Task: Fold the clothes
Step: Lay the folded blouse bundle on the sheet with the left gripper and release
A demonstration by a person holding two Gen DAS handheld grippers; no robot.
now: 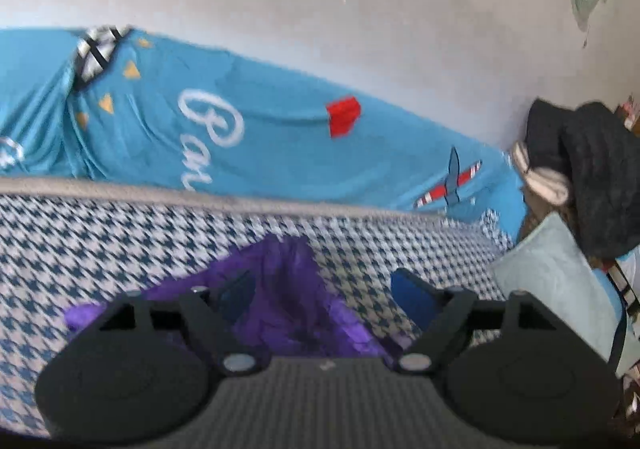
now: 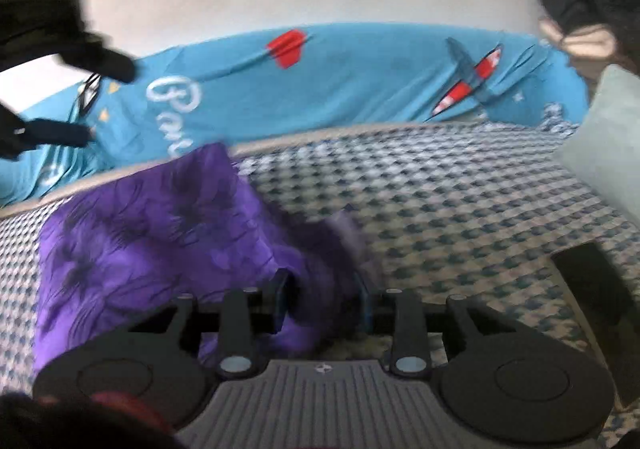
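Observation:
A purple floral garment [image 2: 140, 233] lies on a blue-and-white houndstooth cover [image 2: 460, 209]. My right gripper [image 2: 323, 299] is shut on a bunched edge of the garment, which fills the gap between its blue pads. In the left wrist view the same purple garment [image 1: 280, 273] lies under and between the wide-spread fingers of my left gripper [image 1: 324, 297], which is open and holds nothing. The left gripper [image 2: 92, 97] also shows, blurred, at the upper left of the right wrist view, above the far end of the garment.
Behind the houndstooth cover [image 1: 100, 241] a blue printed bedsheet [image 1: 280, 137] runs along a white wall [image 1: 320, 9]. At the right stand a pale blue cushion [image 1: 560, 281] and a dark heap of clothes [image 1: 592, 169]. A black flat object [image 2: 592, 281] lies on the cover.

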